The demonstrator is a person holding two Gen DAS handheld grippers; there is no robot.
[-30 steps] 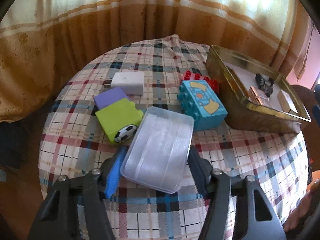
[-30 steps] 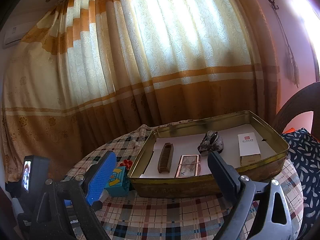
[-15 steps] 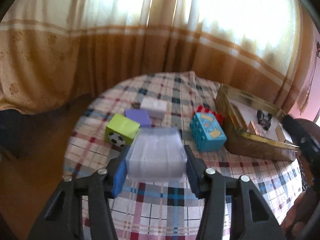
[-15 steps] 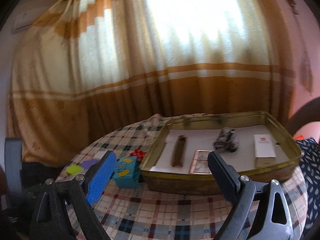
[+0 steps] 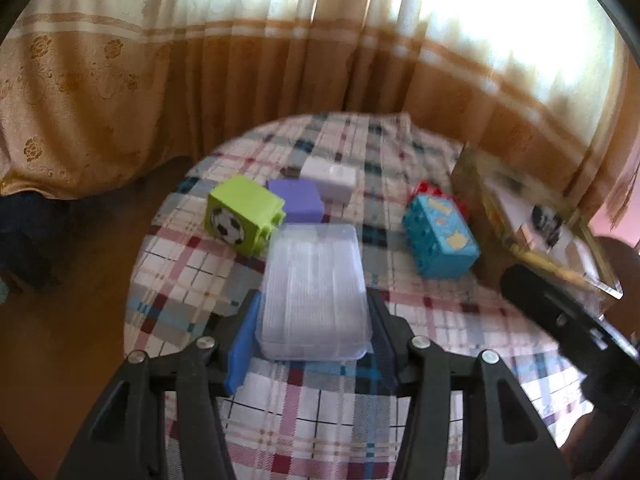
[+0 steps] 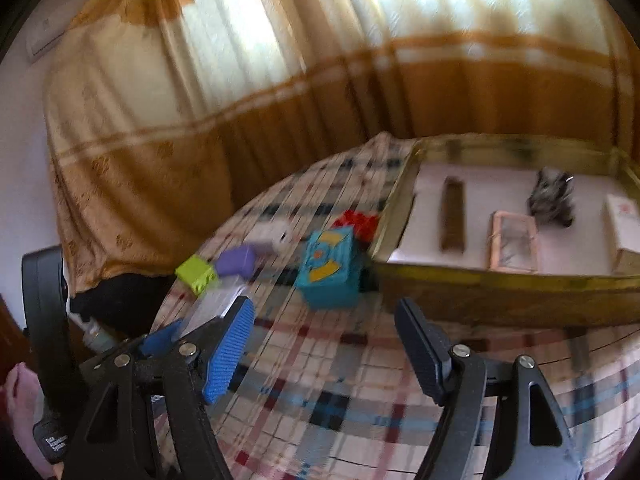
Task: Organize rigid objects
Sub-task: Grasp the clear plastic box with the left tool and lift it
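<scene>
— What have you got in your left gripper (image 5: 314, 334)?

— My clear plastic box (image 5: 314, 294), clamped between the blue pad and the black one, held above the bench (image 5: 460, 328) with its checked cloth.

— And the right gripper (image 6: 324, 346)?

— Its jaws are closing with nothing between them, only the cloth below. It points toward the teal block (image 6: 330, 270).

— Where are the other pieces?

— The green block with a football print (image 5: 244, 220) sits just beyond the box, the purple block (image 5: 298, 200) touching it, the white box (image 5: 330, 178) just behind. The teal block lies near the gold tin tray (image 6: 500, 290), a red block (image 6: 356, 222) tucked behind it. In the tray: a brown comb (image 6: 452, 220), a small frame (image 6: 514, 246), a dark crumpled thing (image 6: 552, 198), a white card box (image 6: 624, 224).
</scene>
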